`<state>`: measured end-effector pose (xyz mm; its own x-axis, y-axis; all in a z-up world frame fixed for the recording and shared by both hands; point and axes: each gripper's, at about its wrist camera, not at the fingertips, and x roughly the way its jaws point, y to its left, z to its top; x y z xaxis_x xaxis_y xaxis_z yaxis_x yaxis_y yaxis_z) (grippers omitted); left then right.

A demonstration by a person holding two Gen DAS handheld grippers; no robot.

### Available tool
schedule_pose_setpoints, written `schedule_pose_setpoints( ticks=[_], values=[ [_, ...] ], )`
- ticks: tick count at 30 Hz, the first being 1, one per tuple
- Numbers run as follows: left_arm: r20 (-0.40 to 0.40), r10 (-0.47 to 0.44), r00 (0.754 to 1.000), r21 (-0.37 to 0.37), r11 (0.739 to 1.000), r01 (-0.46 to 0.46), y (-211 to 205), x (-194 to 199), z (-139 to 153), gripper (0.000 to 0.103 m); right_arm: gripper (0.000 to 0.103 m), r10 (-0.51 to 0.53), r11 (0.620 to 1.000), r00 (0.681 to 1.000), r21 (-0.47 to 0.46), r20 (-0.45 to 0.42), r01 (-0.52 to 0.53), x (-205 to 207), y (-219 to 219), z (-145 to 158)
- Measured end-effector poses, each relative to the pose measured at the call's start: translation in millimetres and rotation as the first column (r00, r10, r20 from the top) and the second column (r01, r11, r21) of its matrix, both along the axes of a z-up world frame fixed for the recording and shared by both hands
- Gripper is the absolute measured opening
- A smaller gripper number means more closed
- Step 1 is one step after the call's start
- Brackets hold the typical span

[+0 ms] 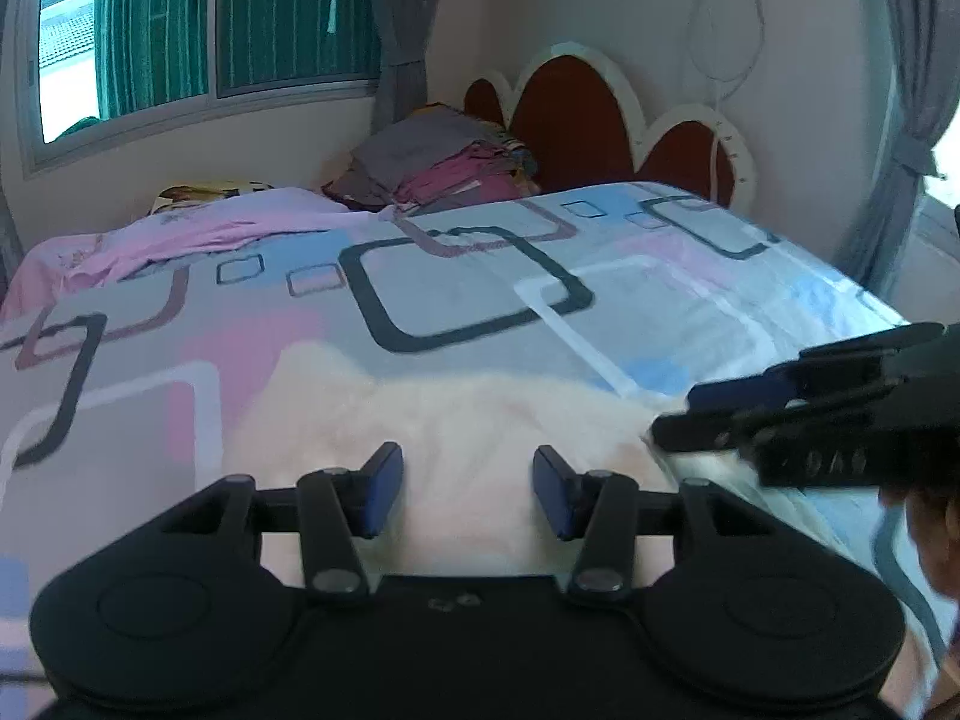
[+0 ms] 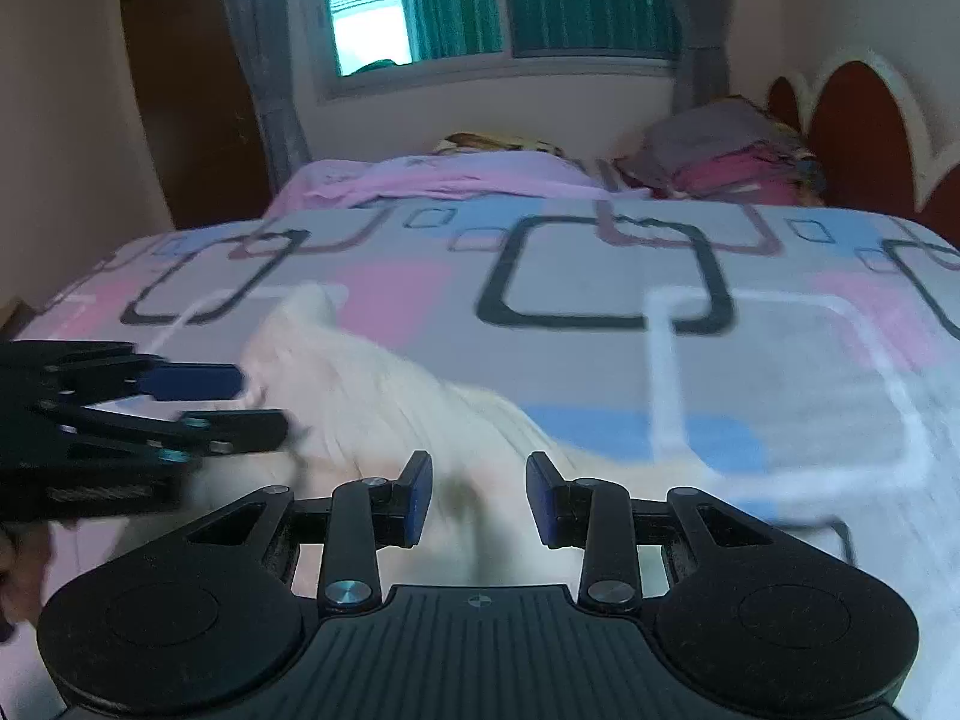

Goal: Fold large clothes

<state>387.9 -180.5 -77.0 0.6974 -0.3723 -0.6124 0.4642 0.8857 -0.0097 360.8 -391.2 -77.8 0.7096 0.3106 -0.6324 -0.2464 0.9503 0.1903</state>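
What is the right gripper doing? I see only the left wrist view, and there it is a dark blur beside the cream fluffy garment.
Observer: The right gripper is open. Its jaws stand apart over the cream fluffy garment and hold nothing.
Operator: Does the garment lie flat?
Observer: No. Its far end rises in a peak over the patterned bedsheet.
Operator: What stands left of the window?
Observer: A dark brown wooden panel, either a wardrobe or a door; I cannot tell which.
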Motion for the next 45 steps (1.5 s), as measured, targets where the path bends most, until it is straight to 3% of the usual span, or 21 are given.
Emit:
schedule_pose_setpoints(
  ticks=[6, 10, 12, 13, 14, 15, 16, 17, 21, 26, 28, 33, 39, 45],
  values=[
    [-0.158, 0.044, 0.986, 0.007, 0.999, -0.044, -9, 49, -32, 0.048, 0.035, -0.001, 1.0, 0.991, -0.031, -0.135, -0.003, 45, 16, -36],
    [-0.173, 0.039, 0.984, 0.009, 0.999, -0.038, -9, 51, -36, 0.049, 0.035, -0.003, 1.0, 0.987, -0.009, -0.16, 0.002, 46, 10, -43],
    [-0.149, 0.038, 0.988, 0.025, 0.999, -0.034, -8, 42, -28, 0.057, 0.035, -0.007, 1.0, 0.989, 0.011, -0.149, 0.009, 42, 4, -35],
    [-0.13, 0.049, 0.99, 0.025, 0.999, -0.046, -5, 36, -22, 0.074, 0.038, -0.019, 0.999, 0.992, 0.023, -0.126, 0.022, 34, -2, -27],
    [-0.095, 0.065, 0.993, 0.016, 0.998, -0.064, 4, 24, -15, 0.099, 0.05, -0.036, 0.998, 0.994, 0.04, -0.099, 0.04, 23, -11, -19],
    [-0.055, 0.081, 0.995, 0.004, 0.997, -0.081, 15, 14, -10, 0.103, 0.098, -0.059, 0.997, 0.995, 0.051, -0.079, 0.063, 13, -19, -12],
    [-0.032, 0.095, 0.995, -0.005, 0.995, -0.095, 25, 5, -6, 0.102, 0.103, -0.068, 0.994, 0.997, 0.081, -0.042, 0.071, 1, -32, -7],
    [-0.034, 0.111, 0.993, -0.013, 0.994, -0.112, 39, -4, -4, 0.102, 0.103, -0.071, 0.99, 0.997, 0.116, -0.034, 0.074, -10, -46, -5],
    [-0.106, 0.169, 0.98, -0.13, 0.975, -0.182, 96, -28, -6, 0.102, 0.103, -0.112, 0.945, 0.977, 0.285, -0.184, 0.162, -42, -106, -26],
    [-0.295, 0.157, 0.942, -0.273, 0.932, -0.24, 140, -40, -33, 0.1, 0.103, -0.076, 0.811, 0.931, 0.521, -0.357, 0.266, -65, -147, -73],
    [-0.343, 0.133, 0.93, -0.323, 0.913, -0.25, 146, -41, -42, 0.099, 0.103, -0.034, 0.749, 0.924, 0.603, -0.38, 0.275, -70, -150, -87],
    [-0.414, 0.068, 0.908, -0.388, 0.889, -0.244, 145, -40, -59, 0.092, 0.103, 0.033, 0.647, 0.913, 0.705, -0.406, 0.29, -73, -147, -113],
    [-0.467, 0.048, 0.883, -0.435, 0.856, -0.277, 145, -38, -73, 0.093, 0.103, 0.078, 0.597, 0.928, 0.762, -0.365, 0.25, -66, -146, -121],
    [-0.48, 0.043, 0.876, -0.469, 0.831, -0.298, 146, -41, -80, 0.088, 0.103, 0.12, 0.702, 0.921, 0.688, -0.371, 0.186, -43, -128, -113]
  ],
)
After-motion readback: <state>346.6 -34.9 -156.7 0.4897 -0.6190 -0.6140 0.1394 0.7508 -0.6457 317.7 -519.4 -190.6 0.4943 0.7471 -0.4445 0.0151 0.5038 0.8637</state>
